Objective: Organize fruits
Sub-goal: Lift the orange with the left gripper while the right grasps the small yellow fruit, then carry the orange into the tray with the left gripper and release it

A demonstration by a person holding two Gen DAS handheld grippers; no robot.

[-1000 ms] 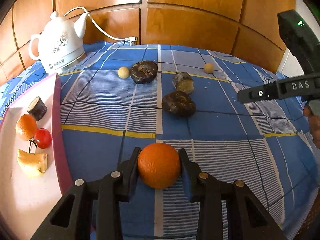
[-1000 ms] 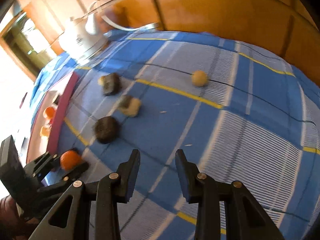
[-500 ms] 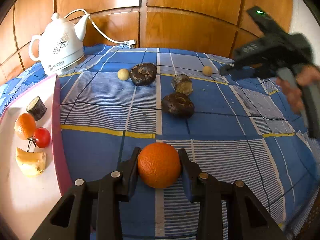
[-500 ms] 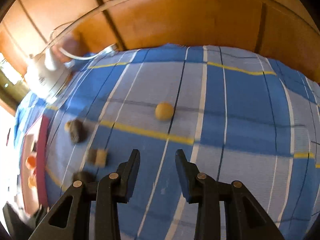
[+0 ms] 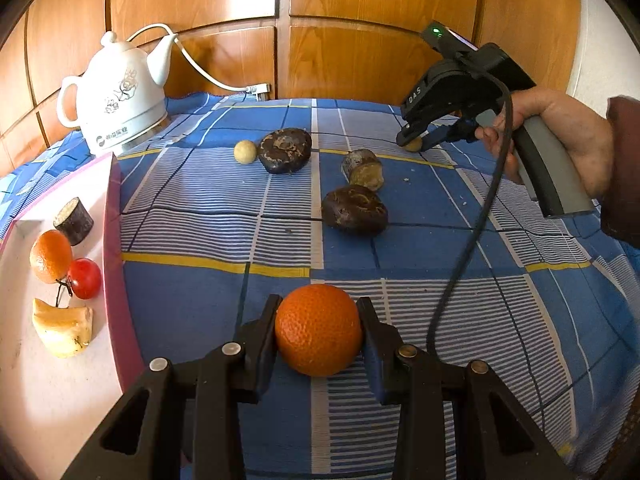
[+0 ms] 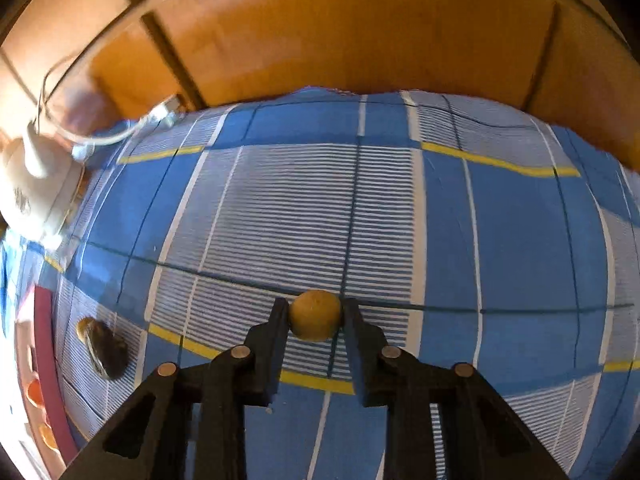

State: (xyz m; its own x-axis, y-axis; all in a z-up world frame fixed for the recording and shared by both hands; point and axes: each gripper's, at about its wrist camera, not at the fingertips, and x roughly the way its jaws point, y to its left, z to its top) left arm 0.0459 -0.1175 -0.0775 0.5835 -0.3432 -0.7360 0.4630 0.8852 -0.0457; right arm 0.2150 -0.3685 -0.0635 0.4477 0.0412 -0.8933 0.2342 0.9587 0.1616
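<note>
Blue plaid cloth covers the bench (image 5: 200, 280). Left gripper (image 5: 319, 330) fingers clamp an orange (image 5: 318, 330) at six o'clock; right gripper (image 6: 315, 316) fingers pinch a small tan ball (image 6: 315, 314), possibly longan, at two o'clock.

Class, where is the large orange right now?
In the left wrist view, the large orange sits bottom centre on the blue checked cloth, gripped by the left tool, right of the pink tray.

The right gripper (image 6: 315, 314) has swung across the cloth (image 6: 520, 240) to the far small yellow ball (image 6: 315, 314) and closed its fingers on it.
</note>
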